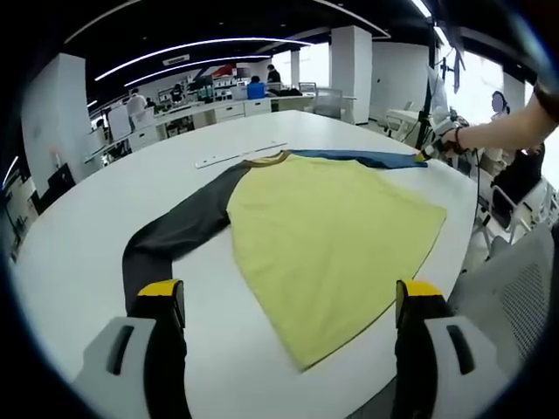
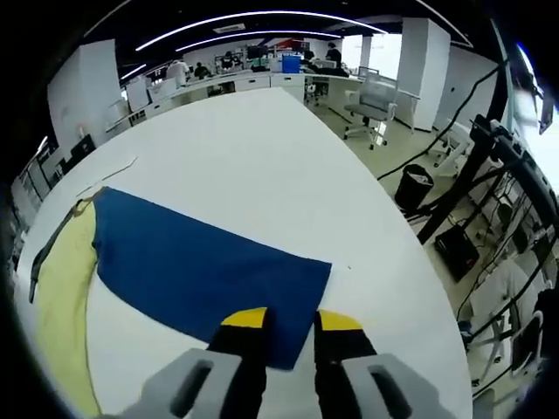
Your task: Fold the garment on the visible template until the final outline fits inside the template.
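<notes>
A garment with a yellow body (image 1: 332, 236), a dark grey sleeve (image 1: 179, 231) and a blue sleeve (image 1: 367, 158) lies flat on the white table (image 1: 79, 253). My left gripper (image 1: 290, 295) is wide open at the near edge. Its left finger is over the grey sleeve's cuff and its right finger is past the yellow hem. In the right gripper view the blue sleeve (image 2: 201, 262) is spread flat beside the yellow body (image 2: 65, 279). My right gripper (image 2: 291, 321) sits at the blue cuff, its jaws a narrow gap apart with the cuff edge between them. A person's hand holds this right gripper (image 1: 434, 150).
A thin pale strip (image 1: 240, 157) lies on the table beyond the collar. The table's right edge (image 2: 410, 253) drops to a floor with an office chair (image 2: 371, 100), a bin (image 2: 412, 185) and cables. Desks and people stand far behind.
</notes>
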Demonstrator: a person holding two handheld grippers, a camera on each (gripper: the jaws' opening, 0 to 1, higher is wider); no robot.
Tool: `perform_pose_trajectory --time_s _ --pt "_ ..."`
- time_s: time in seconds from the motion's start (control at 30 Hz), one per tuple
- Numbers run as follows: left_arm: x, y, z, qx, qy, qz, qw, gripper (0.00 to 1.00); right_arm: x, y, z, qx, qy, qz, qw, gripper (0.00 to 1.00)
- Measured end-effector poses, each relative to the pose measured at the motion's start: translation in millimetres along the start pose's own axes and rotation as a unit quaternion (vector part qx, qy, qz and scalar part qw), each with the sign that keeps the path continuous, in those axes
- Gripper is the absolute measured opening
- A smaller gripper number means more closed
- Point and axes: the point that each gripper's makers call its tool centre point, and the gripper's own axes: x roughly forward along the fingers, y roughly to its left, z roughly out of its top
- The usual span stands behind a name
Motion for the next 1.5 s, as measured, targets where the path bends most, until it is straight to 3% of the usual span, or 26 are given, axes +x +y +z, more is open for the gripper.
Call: perform_pose_trajectory --time_s 0.27,0.57,0.63,1.03,1.27,1.5 --pt "-0.2 -2.6 -1.1 0.003 0.003 -0.002 1.0 0.98 1.9 -4.2 1.4 0.01 0.007 0.006 0.9999 0.02" --pt "-3.0 -0.1 -1.1 0.003 0.004 0.005 1.0 0.98 -0.5 -1.1 3.2 0.029 0.009 0.01 0.9995 0.0" --pt "-3.7 0.1 -0.8 0.004 0.004 0.006 1.0 0.99 -2.2 -2.0 11.4 0.053 -0.003 0.013 0.9985 0.0" --pt "-4.8 -1.2 3.6 0.0 -0.008 0.003 1.0 0.99 21.3 -37.3 59.3 0.025 -0.02 0.01 0.9994 0.0" --pt "-5.8 -1.0 4.7 0.002 -0.009 0.002 1.0 0.99 32.7 -46.1 72.1 0.009 -0.019 0.007 0.9998 0.0" --pt "-6.2 -2.0 5.2 0.0 -0.011 -0.001 0.9999 0.99 33.1 -46.1 69.4 -0.001 -0.012 -0.002 0.9999 0.0"
